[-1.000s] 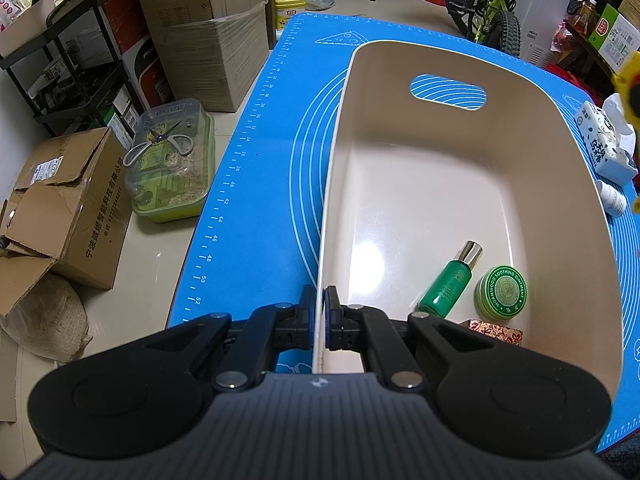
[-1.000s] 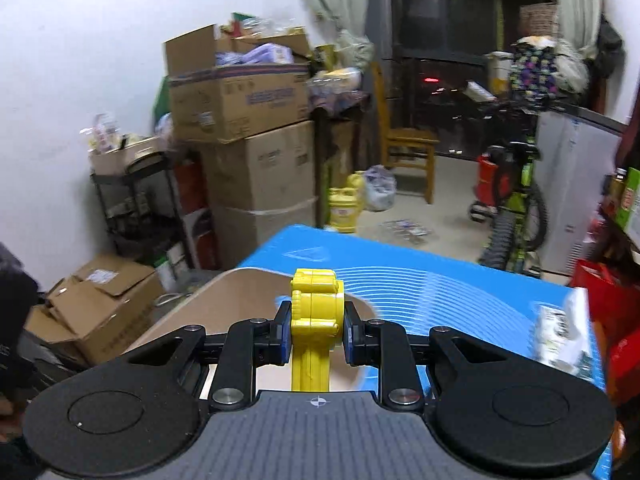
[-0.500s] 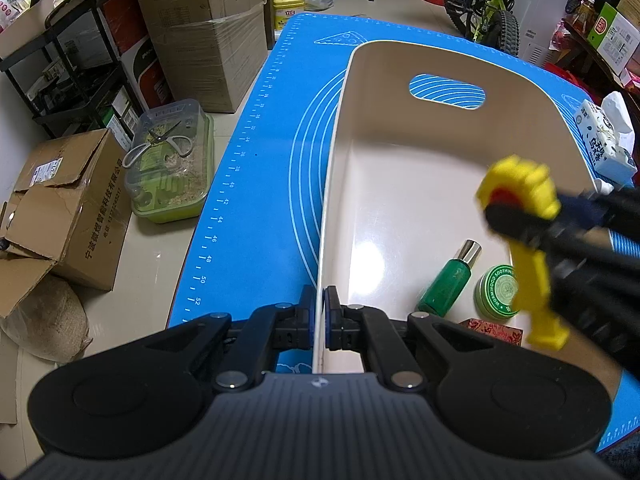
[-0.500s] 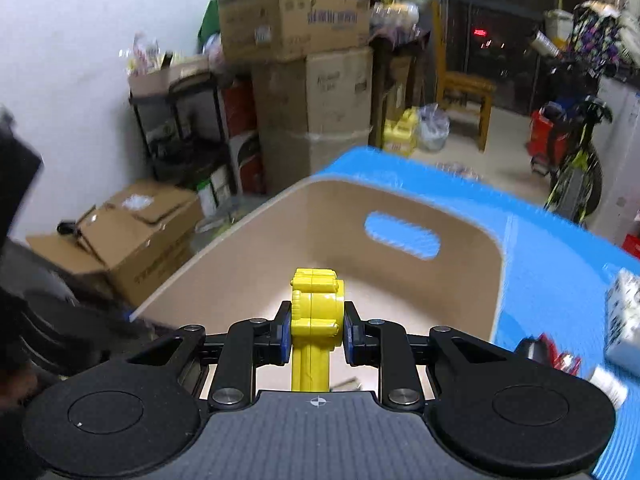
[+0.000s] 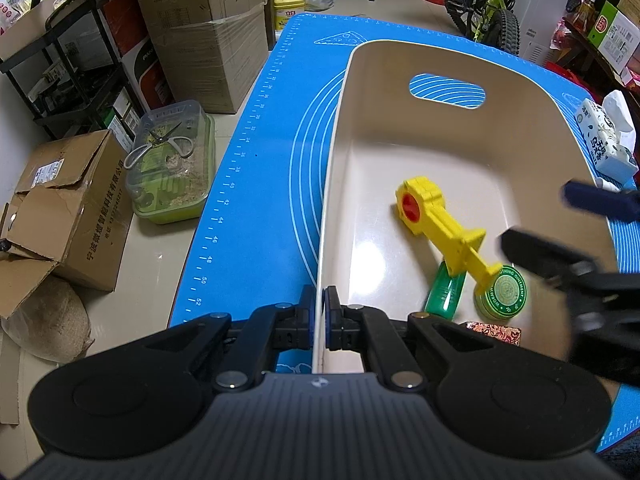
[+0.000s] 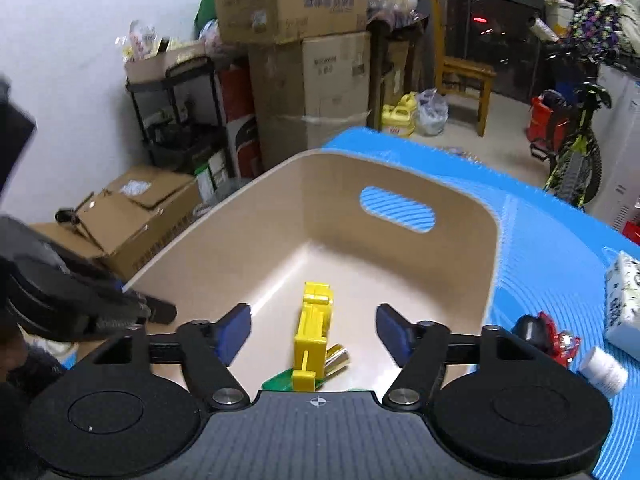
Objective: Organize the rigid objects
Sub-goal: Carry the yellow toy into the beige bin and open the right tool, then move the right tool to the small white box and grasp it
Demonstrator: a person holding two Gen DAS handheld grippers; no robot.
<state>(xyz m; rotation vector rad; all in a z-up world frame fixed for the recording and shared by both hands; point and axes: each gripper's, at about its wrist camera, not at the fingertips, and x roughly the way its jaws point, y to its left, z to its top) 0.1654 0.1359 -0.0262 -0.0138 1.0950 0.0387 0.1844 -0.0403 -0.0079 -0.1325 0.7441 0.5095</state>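
Right gripper (image 6: 314,330): jaws opening, empty | yellow toy (image 5: 442,230) just released, lying inside beige bin (image 5: 436,60) across green bottle (image 5: 444,292) | left gripper (image 5: 320,322) pinching bin wall | placement done.

At lower right of the left wrist view, the round green tin lid (image 5: 505,291) reads "SOOTHING OINTMENT" around its rim. The blue silicone mat (image 5: 256,152) bears ruler numbers 36 to 52 along its left edge. The brown cardboard box (image 5: 68,216) at left carries Chinese print; other labels are too small.
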